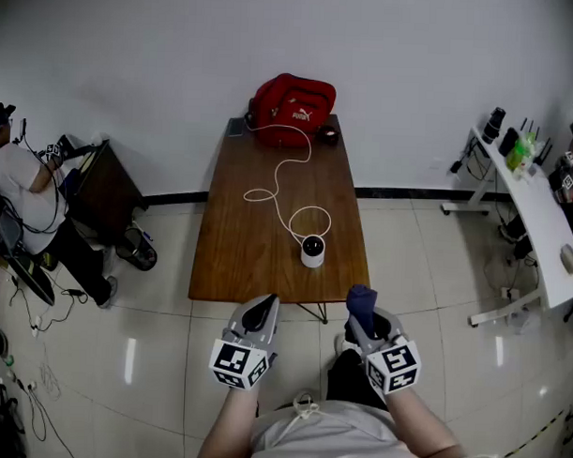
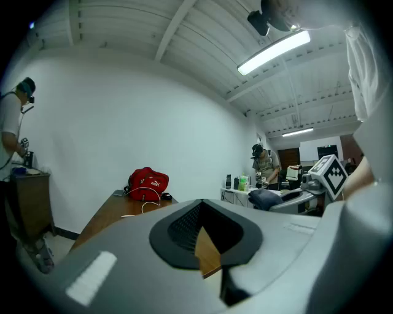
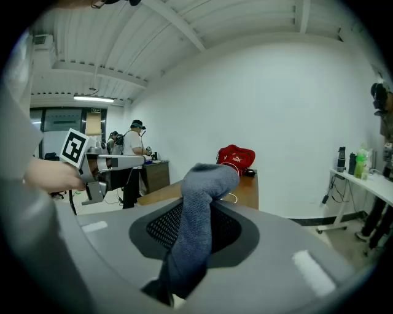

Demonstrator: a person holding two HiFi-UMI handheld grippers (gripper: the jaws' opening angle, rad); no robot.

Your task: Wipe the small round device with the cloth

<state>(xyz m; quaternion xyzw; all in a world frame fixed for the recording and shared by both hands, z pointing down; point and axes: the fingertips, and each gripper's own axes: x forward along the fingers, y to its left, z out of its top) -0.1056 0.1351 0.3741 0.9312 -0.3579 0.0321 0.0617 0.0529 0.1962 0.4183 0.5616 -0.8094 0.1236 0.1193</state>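
Note:
The small round white device point(image 1: 312, 250) with a dark top stands near the front right of the brown table point(image 1: 243, 255), at the end of a white cable point(image 1: 286, 193). My right gripper point(image 1: 364, 322) hovers just off the table's front edge, shut on a blue-grey cloth point(image 3: 201, 224) that sticks up between its jaws; the cloth point(image 1: 361, 300) shows as a dark tuft in the head view. My left gripper point(image 1: 259, 316) is held beside it to the left, shut and empty, in front of the table's edge.
A red bag point(image 1: 292, 102) lies at the table's far end. A dark cabinet point(image 1: 100, 187) and a person point(image 1: 21, 181) are at the left; a white desk point(image 1: 536, 218) with bottles stands at the right. Tiled floor surrounds the table.

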